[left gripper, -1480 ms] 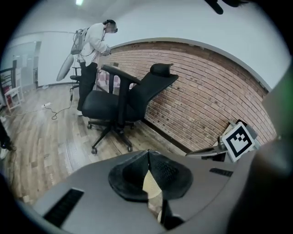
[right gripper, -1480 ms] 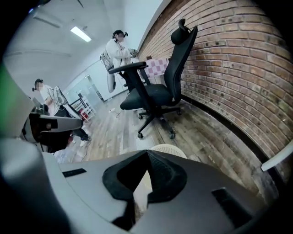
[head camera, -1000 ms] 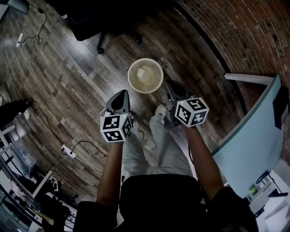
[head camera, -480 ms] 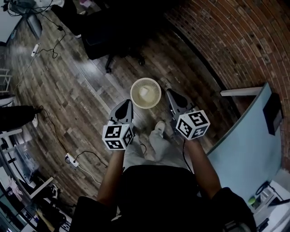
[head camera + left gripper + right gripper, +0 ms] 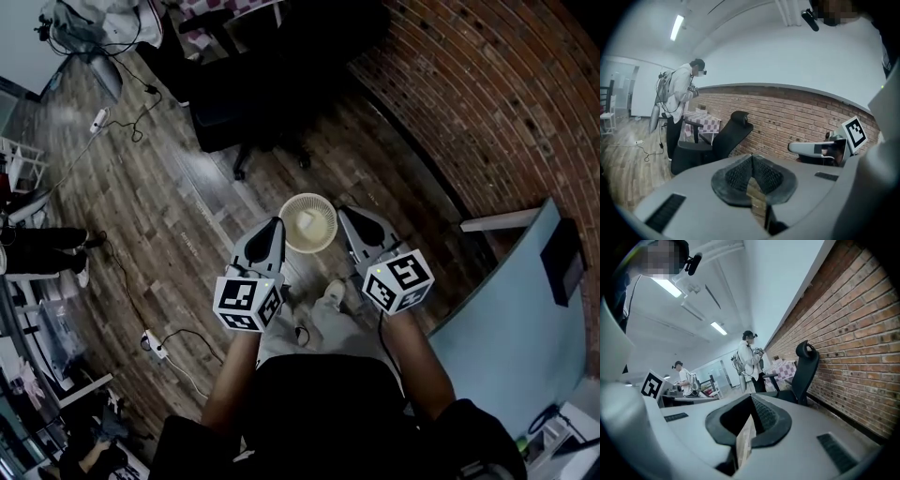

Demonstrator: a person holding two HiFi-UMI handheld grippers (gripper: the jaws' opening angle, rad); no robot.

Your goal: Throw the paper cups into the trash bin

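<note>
The round cream slatted trash bin (image 5: pixel 307 197) stands on the dark wooden plank floor (image 5: pixel 169 197) just ahead of the person's pale shoe (image 5: pixel 333 292), and a white paper cup (image 5: pixel 304 223) seems to lie inside it. The left gripper (image 5: pixel 273 230) hangs just left of the bin and the right gripper (image 5: pixel 345 216) just right of it; each has its ribbed pads pressed together on nothing. No other cup shows near the bin, so the job looks done or between cups. The bin looks light and sits close to the feet: a careless step could knock it over and spill the cup, and a low gripper could clip its rim
</note>
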